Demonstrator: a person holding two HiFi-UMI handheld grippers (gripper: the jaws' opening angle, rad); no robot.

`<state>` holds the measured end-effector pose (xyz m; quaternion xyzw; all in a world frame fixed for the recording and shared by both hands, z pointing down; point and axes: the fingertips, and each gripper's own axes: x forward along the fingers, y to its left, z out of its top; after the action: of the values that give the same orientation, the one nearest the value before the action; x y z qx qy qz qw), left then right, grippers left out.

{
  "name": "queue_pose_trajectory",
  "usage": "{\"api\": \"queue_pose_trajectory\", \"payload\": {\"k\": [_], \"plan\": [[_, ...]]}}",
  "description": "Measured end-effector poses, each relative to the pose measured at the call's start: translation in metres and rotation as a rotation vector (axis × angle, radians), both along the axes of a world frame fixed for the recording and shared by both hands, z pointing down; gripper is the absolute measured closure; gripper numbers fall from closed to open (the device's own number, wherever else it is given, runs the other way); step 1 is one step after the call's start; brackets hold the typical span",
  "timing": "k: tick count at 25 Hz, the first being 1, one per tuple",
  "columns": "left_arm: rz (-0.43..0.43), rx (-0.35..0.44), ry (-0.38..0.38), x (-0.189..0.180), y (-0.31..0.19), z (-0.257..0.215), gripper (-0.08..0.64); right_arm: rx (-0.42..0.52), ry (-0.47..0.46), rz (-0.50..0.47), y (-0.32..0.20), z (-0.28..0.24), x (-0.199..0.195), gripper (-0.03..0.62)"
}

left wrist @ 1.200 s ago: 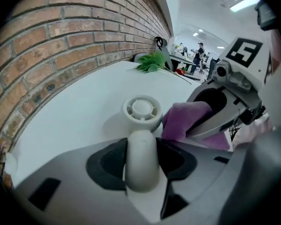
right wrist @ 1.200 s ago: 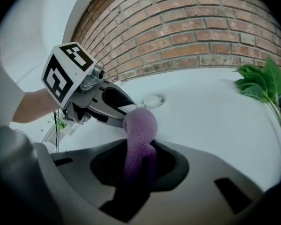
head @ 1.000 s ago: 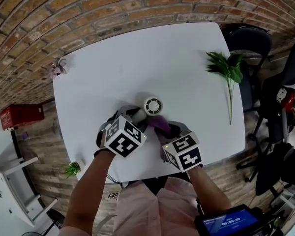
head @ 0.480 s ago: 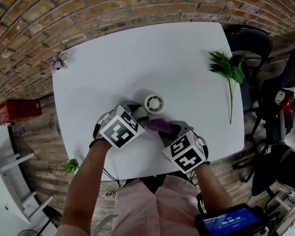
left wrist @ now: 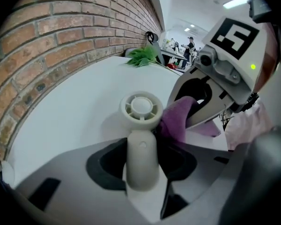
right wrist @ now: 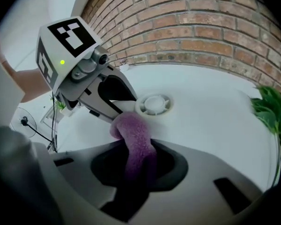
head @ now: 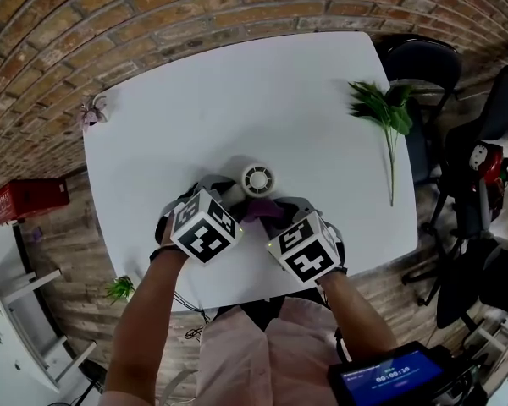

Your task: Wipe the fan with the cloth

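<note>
A small white hand fan [head: 258, 178] stands over the white table [head: 237, 91], its round grille facing up. My left gripper [head: 231, 196] is shut on the fan's handle [left wrist: 141, 158], which sits upright between the jaws in the left gripper view. My right gripper [head: 275, 216] is shut on a purple cloth [head: 258, 208]. In the right gripper view the cloth [right wrist: 133, 139] sticks out of the jaws and its tip reaches the fan's neck just below the head [right wrist: 153, 104]. In the left gripper view the cloth [left wrist: 178, 118] touches the fan's right side.
A green leafy sprig [head: 385, 112] lies near the table's right edge. A small pink flower [head: 93, 112] sits at the left corner. Black office chairs [head: 427, 66] stand to the right of the table. A red box [head: 30, 200] and a small green plant [head: 118, 288] lie on the wooden floor at left.
My right gripper has rolled and shifted a little left, bringing the purple cloth against the fan just under its head. The left gripper keeps the fan in the same place.
</note>
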<state>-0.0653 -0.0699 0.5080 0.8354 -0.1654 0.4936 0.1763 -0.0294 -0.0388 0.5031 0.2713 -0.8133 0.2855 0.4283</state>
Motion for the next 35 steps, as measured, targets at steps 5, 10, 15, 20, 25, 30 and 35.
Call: {"api": "queue_pose_trajectory", "payload": {"k": [5, 10, 15, 20, 25, 30, 35], "plan": [[-0.017, -0.002, 0.028, -0.001, 0.002, -0.001, 0.367, 0.007, 0.018, 0.03, -0.005, 0.0, 0.014, 0.508], [-0.002, -0.004, 0.029, -0.002, 0.004, -0.001, 0.367, 0.01, 0.029, 0.042, -0.007, -0.001, 0.022, 0.509], [0.015, -0.004, 0.034, -0.002, 0.008, -0.002, 0.367, 0.017, 0.04, 0.046, -0.01, -0.001, 0.031, 0.509], [0.037, 0.0, 0.041, -0.003, 0.009, -0.002, 0.367, 0.022, 0.053, 0.039, -0.014, -0.001, 0.037, 0.509], [0.078, 0.002, 0.048, -0.003, 0.011, -0.002, 0.367, 0.024, 0.061, 0.047, -0.018, -0.001, 0.042, 0.509], [0.139, 0.024, 0.022, -0.003, 0.013, -0.001, 0.367, 0.031, 0.072, 0.052, -0.025, -0.001, 0.05, 0.509], [0.19, 0.045, -0.002, -0.003, 0.015, -0.001, 0.367, 0.035, 0.075, 0.035, -0.028, -0.001, 0.051, 0.509]]}}
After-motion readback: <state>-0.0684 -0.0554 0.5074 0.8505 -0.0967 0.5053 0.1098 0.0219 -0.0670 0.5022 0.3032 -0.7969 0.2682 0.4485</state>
